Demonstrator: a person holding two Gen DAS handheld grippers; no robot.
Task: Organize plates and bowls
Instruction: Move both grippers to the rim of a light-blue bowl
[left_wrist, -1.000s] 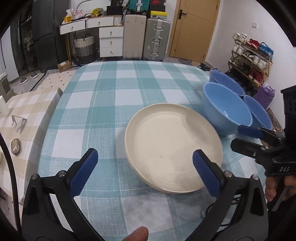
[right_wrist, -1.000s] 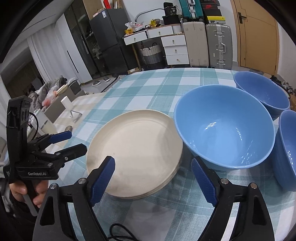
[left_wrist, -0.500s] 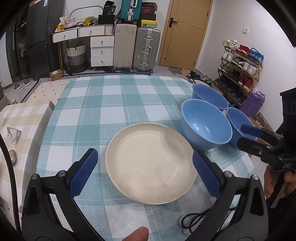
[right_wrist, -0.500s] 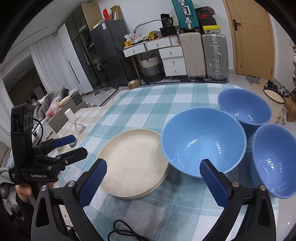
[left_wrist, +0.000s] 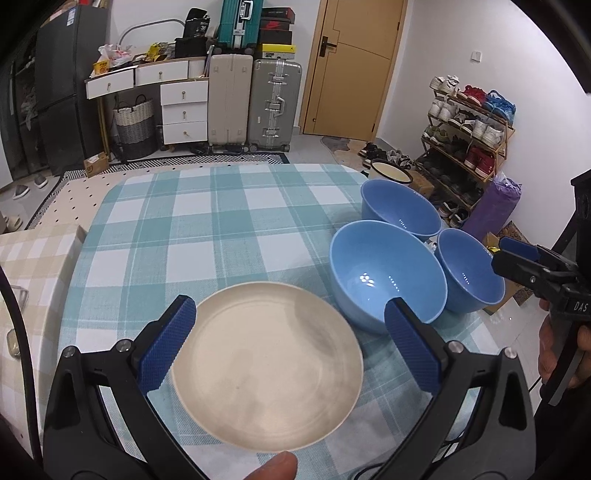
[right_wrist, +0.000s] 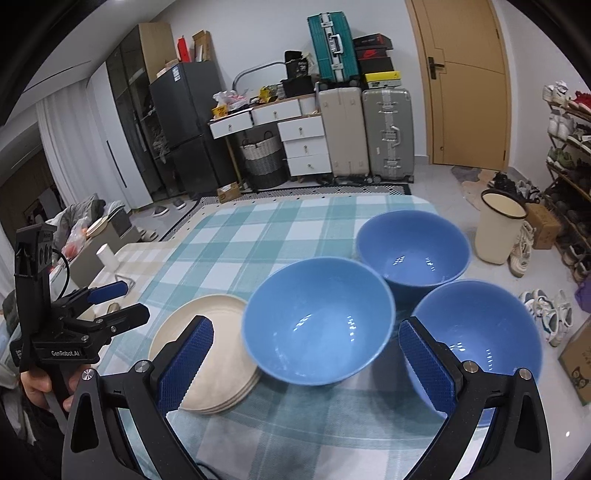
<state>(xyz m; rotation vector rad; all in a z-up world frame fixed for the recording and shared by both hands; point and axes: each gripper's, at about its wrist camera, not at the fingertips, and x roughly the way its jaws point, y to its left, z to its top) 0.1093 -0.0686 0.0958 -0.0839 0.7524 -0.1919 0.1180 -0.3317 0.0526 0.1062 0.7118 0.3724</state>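
In the left wrist view, the left gripper (left_wrist: 290, 345) stands wide open above the teal-and-white checked tablecloth (left_wrist: 207, 229), with nothing between its blue ribbed pads. The stack of round cream plates (left_wrist: 266, 363) lies on the cloth below and between the two fingers, untouched. Just past the right-hand finger sits the nearest glossy blue bowl (left_wrist: 386, 273), with a second blue bowl (left_wrist: 400, 210) beyond it and a third blue bowl (left_wrist: 471, 269) to its right, all three close together. The right gripper (left_wrist: 517, 258) shows at the right edge, seen side-on, clear of the bowls.

In the right wrist view, the right gripper (right_wrist: 304, 360) has just been opening and now stands fully spread with nothing between its pads. The nearest blue bowl (right_wrist: 317, 325) sits beyond the gap between its fingers, seemingly touching the cream plates (right_wrist: 207, 369) behind the left-hand finger. The other bowls (right_wrist: 412, 251) (right_wrist: 480, 332) lie ahead and to the right. The left gripper (right_wrist: 122, 301) hovers at the left, held by a hand (right_wrist: 37, 384).
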